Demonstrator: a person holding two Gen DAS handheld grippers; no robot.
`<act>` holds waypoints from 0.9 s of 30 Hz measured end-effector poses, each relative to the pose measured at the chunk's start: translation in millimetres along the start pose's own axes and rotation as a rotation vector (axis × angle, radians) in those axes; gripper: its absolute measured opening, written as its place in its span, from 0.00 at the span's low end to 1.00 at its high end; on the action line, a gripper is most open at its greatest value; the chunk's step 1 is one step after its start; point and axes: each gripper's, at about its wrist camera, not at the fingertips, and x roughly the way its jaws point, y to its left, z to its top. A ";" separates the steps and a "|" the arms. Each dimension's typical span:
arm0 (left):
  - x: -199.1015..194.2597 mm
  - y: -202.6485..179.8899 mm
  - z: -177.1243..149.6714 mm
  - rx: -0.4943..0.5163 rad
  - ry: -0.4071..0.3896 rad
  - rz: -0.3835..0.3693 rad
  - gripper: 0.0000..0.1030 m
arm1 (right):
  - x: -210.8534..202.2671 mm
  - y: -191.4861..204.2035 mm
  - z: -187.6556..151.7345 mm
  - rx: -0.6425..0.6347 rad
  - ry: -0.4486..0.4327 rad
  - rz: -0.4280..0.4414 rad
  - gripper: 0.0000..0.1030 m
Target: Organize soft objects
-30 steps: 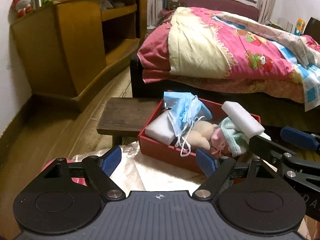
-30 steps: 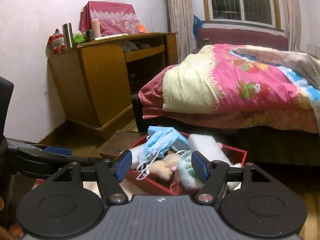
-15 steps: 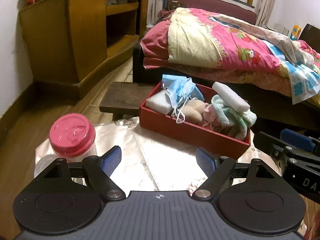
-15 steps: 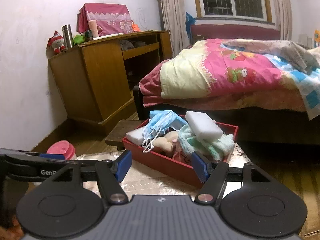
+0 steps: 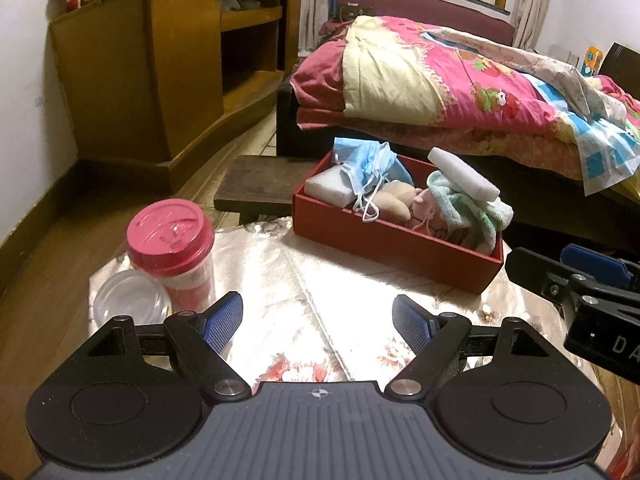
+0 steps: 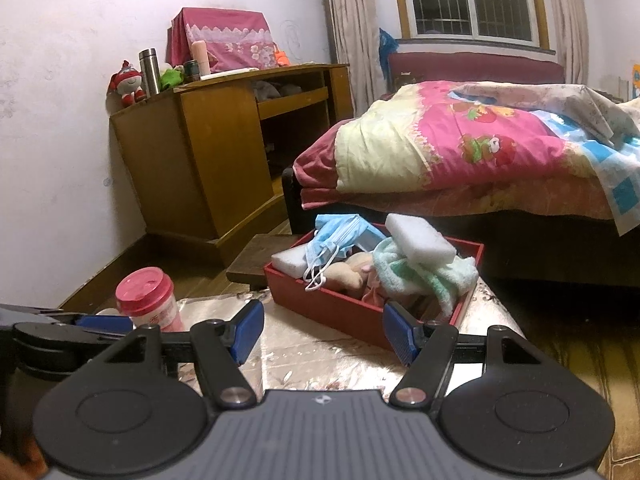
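A red box [image 5: 392,240] sits on a low table with a shiny floral cover [image 5: 320,304]. It holds blue face masks [image 5: 370,164], a white sponge [image 5: 328,189], a tan plush toy [image 5: 394,196], a green-white towel [image 5: 460,208] and a second white sponge [image 5: 462,174] lying on top of the towel. The box also shows in the right wrist view [image 6: 344,308]. My left gripper [image 5: 318,322] is open and empty, back from the box. My right gripper [image 6: 323,332] is open and empty, just short of the box's near edge.
A pink-lidded cup [image 5: 172,248] and a clear round lid [image 5: 130,300] stand at the table's left. A small dark wooden stool [image 5: 256,184] is behind the table. A wooden cabinet [image 5: 168,72] stands at the left wall, a bed with pink quilts [image 5: 460,92] behind.
Both grippers have drawn back and up from the box. The right gripper left the second sponge lying on top of the towel. The cup and lid came into view.
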 end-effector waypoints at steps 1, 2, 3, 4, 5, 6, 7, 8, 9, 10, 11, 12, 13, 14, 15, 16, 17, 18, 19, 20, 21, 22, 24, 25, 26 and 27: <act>-1.6 0.3 -2.4 0.000 -0.001 0.001 0.78 | -1.0 1.5 -1.4 -0.002 0.000 0.001 0.40; -2.7 0.5 -4.0 -0.001 -0.002 0.003 0.78 | -2.2 2.8 -2.5 -0.003 0.000 0.001 0.40; -3.9 0.8 -5.7 -0.002 -0.002 0.003 0.78 | -3.7 4.1 -3.6 -0.004 -0.002 0.002 0.40; -5.2 1.3 -7.6 -0.005 -0.002 0.003 0.78 | -5.4 5.4 -5.0 -0.005 -0.004 0.003 0.40; -6.4 2.3 -9.1 -0.009 -0.002 0.002 0.78 | -7.1 6.6 -6.0 -0.005 -0.006 0.005 0.40; -7.5 3.3 -10.5 -0.014 -0.002 0.001 0.78 | -8.6 7.6 -6.8 -0.006 -0.008 0.007 0.40; -8.7 4.5 -12.1 -0.018 -0.001 -0.001 0.78 | -10.2 8.6 -7.8 -0.006 -0.010 0.008 0.40; -9.4 5.1 -13.3 -0.019 -0.001 -0.003 0.78 | -12.1 10.0 -9.4 -0.006 -0.013 0.007 0.40; -10.2 5.6 -14.4 -0.020 -0.002 -0.003 0.78 | -13.2 11.0 -10.7 -0.008 -0.013 0.005 0.40; -11.0 5.6 -15.2 -0.018 -0.003 -0.002 0.78 | -13.6 12.3 -11.8 -0.012 -0.011 0.005 0.40; -11.6 5.5 -16.3 -0.016 -0.005 -0.001 0.78 | -13.8 13.4 -12.9 -0.015 -0.010 0.003 0.40; -11.9 5.9 -16.8 -0.018 -0.006 0.002 0.78 | -13.8 14.4 -13.7 -0.017 -0.009 0.001 0.40; -12.3 6.7 -17.2 -0.023 -0.008 0.002 0.78 | -13.4 15.1 -14.8 -0.020 -0.008 -0.003 0.40; -12.1 7.2 -17.1 -0.029 -0.010 0.001 0.78 | -12.6 15.5 -15.4 -0.023 -0.006 -0.007 0.40; -12.0 7.6 -16.8 -0.031 -0.008 0.001 0.78 | -12.2 15.8 -15.9 -0.026 -0.005 -0.012 0.40; -11.7 7.6 -16.8 -0.032 -0.008 0.001 0.78 | -11.7 15.7 -16.4 -0.028 -0.007 -0.018 0.40; -11.5 7.4 -16.9 -0.033 -0.009 0.003 0.78 | -10.6 15.4 -17.2 -0.029 -0.006 -0.023 0.40; -11.3 6.7 -17.2 -0.030 -0.008 0.002 0.78 | -9.0 14.9 -17.9 -0.027 -0.001 -0.028 0.40; -10.8 6.2 -17.5 -0.029 -0.008 0.002 0.78 | -7.9 14.2 -18.4 -0.023 0.002 -0.030 0.40; -10.2 5.6 -17.8 -0.028 -0.007 0.002 0.78 | -6.6 13.5 -19.4 -0.020 0.004 -0.034 0.40; -9.8 4.9 -17.8 -0.029 -0.005 -0.001 0.78 | -5.0 13.0 -20.2 -0.019 0.007 -0.038 0.40; -9.8 4.0 -18.0 -0.031 -0.006 -0.005 0.78 | -3.6 12.5 -20.9 -0.019 0.011 -0.039 0.40; -9.9 1.7 -18.2 -0.025 -0.005 -0.007 0.78 | -0.9 11.6 -22.9 -0.018 0.016 -0.044 0.40; -9.8 0.3 -18.5 -0.020 -0.008 0.003 0.78 | 0.3 11.3 -23.6 -0.017 0.018 -0.045 0.40; -9.7 -0.4 -18.9 -0.018 -0.011 0.005 0.78 | 0.4 10.9 -24.2 -0.013 0.018 -0.047 0.40; -9.1 -0.7 -19.0 -0.021 -0.010 0.005 0.78 | 0.6 10.3 -24.2 -0.009 0.017 -0.049 0.40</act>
